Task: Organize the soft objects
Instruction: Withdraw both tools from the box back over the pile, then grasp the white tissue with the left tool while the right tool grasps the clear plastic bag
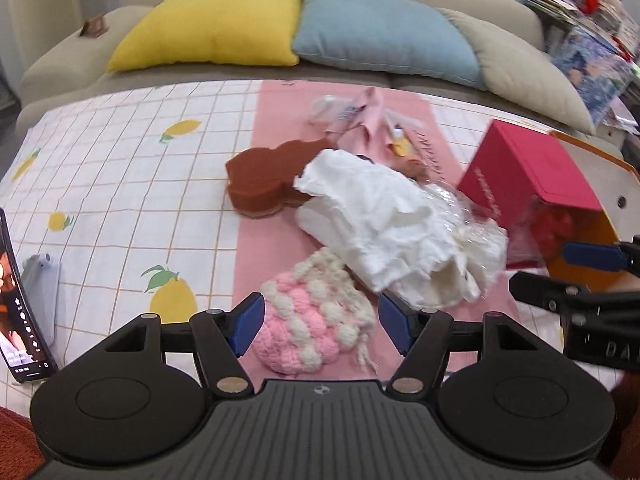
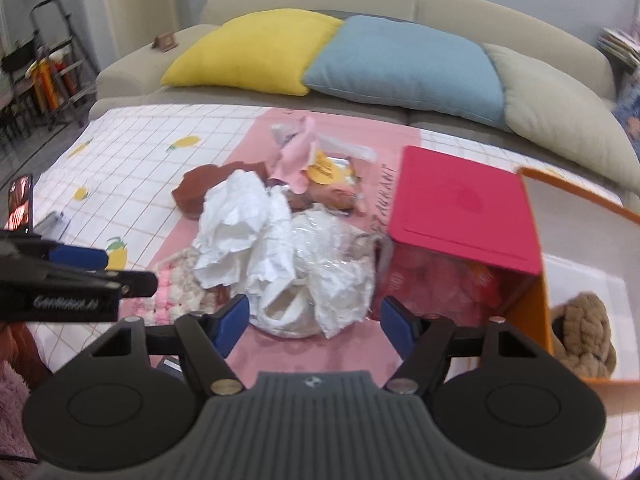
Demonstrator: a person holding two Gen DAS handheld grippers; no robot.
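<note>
A pink-and-white knitted piece (image 1: 316, 320) lies on the pink runner between the blue pads of my left gripper (image 1: 320, 328), which is open; the pads do not press on it. Beyond it sit a crumpled white cloth (image 1: 372, 216) and a flat brown foam shape (image 1: 264, 180). My right gripper (image 2: 314, 326) is open around the near end of the white cloth bundle in clear plastic (image 2: 316, 280), without squeezing it. A brown knitted plush (image 2: 584, 336) lies inside the orange-edged box (image 2: 540, 308). Each gripper shows at the edge of the other's view.
A red box (image 2: 460, 208) lies tipped beside the orange-edged box. A pink cloth and small packets (image 2: 320, 164) sit further back on the runner. A phone (image 1: 16, 300) stands at the left. Yellow (image 1: 212, 28), blue (image 1: 380, 32) and beige cushions line the sofa behind.
</note>
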